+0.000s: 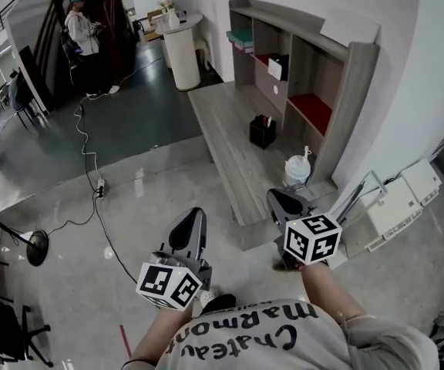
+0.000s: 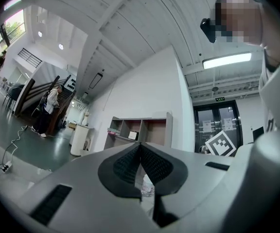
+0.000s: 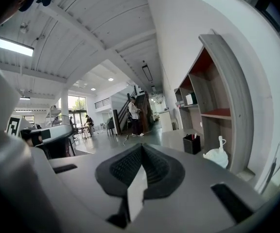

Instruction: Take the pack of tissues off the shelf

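The shelf (image 1: 358,91) and the bench (image 1: 222,122) are showing matt grey wood grain. The floor (image 1: 129,137) is gleaming, polished and reflecting light. The left tongs (image 2: 140,147) and right tongs (image 3: 142,149) are looking like smooth matt grey plastic, with black ribbed pads (image 3: 123,166).

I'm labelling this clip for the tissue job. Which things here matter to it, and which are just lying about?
Part of the job: shelf; white pack in one of its compartments, probably the tissues; left gripper and right gripper, both shut and empty.

Lying about: black box and white bag on the low platform; stacked books; power strip.
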Available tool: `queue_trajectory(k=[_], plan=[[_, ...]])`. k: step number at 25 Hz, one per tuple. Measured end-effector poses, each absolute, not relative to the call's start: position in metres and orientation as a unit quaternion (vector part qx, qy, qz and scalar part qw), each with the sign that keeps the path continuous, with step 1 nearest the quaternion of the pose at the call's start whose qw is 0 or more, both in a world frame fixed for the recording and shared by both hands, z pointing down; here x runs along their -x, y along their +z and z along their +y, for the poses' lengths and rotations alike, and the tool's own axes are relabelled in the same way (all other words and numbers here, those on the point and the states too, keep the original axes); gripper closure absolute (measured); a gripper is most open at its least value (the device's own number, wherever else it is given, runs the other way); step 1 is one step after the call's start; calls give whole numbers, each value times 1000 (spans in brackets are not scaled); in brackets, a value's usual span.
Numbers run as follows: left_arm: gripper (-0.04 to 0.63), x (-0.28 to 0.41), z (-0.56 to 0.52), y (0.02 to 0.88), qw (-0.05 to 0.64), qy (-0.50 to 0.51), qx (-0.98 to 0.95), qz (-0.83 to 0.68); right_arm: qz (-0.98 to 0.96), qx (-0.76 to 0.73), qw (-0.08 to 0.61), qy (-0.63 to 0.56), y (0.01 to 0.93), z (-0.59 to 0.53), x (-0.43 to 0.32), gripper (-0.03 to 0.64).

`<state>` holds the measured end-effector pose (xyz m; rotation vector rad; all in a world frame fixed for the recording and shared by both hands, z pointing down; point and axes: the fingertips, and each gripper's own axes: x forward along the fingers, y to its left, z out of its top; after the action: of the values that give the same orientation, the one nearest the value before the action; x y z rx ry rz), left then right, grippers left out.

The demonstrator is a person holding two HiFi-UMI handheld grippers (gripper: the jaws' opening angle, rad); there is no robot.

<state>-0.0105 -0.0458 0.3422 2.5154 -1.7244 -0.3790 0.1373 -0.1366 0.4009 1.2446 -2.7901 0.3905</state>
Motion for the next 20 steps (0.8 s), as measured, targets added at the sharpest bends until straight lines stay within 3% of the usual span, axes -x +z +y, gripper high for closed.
queue_trajectory(k=[9,20], plan=[[578,59,-129,329,46,-146,-818,-555,-905,-407,34,122,393,-200,-90,609],[578,106,-238,260,-23,-142,-876,-461,-877,-470,-33,89,323,-304,-42,609]])
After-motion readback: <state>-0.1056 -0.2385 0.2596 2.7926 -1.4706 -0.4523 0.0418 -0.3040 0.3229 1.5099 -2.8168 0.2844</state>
